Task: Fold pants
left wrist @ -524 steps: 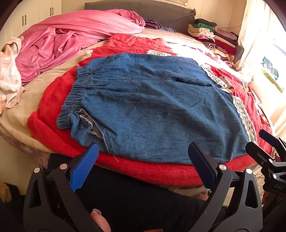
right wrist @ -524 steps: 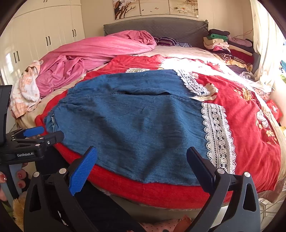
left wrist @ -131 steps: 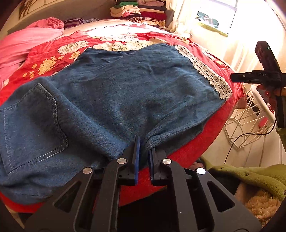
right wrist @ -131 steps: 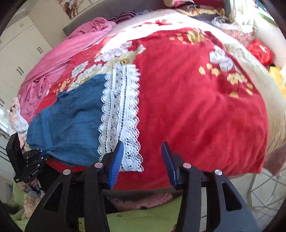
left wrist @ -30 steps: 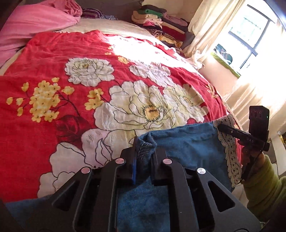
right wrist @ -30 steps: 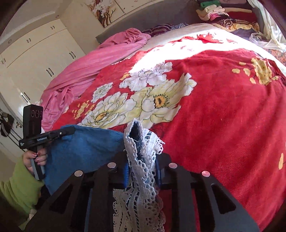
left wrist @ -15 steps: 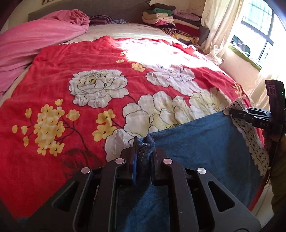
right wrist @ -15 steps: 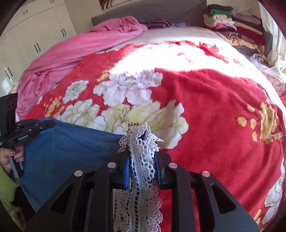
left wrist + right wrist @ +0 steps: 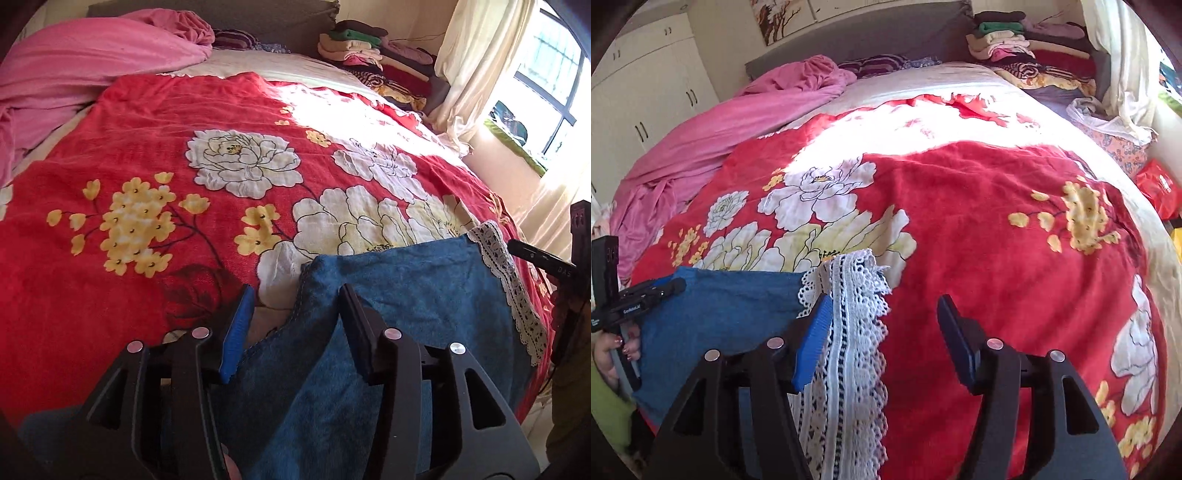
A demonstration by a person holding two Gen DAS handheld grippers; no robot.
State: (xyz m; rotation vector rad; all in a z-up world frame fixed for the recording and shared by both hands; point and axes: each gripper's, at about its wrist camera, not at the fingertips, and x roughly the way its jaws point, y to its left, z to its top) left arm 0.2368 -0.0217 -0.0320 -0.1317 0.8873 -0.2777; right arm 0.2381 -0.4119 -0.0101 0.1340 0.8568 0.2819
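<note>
The blue denim pants (image 9: pixel 417 291) lie folded on the red floral blanket (image 9: pixel 147 147) near the bed's front edge. Their white lace hem (image 9: pixel 506 273) runs down the right side. My left gripper (image 9: pixel 295 325) is open, its fingers either side of the denim's upper left corner, which rests on the bed. In the right wrist view the pants (image 9: pixel 727 314) lie at the lower left and the lace hem (image 9: pixel 849 332) lies between the fingers, against the left one. My right gripper (image 9: pixel 886 332) is open. The left gripper (image 9: pixel 639 295) shows at the far left.
A pink duvet (image 9: pixel 738 122) is heaped at the back left of the bed. A stack of folded clothes (image 9: pixel 1015 40) sits at the back right by the headboard. Curtains and a window (image 9: pixel 546 85) are at the right. White wardrobes (image 9: pixel 646 81) stand at the left.
Both grippers have opened and let go of the pants. The denim corner and the lace hem now rest on the blanket, a little nearer the bed's front.
</note>
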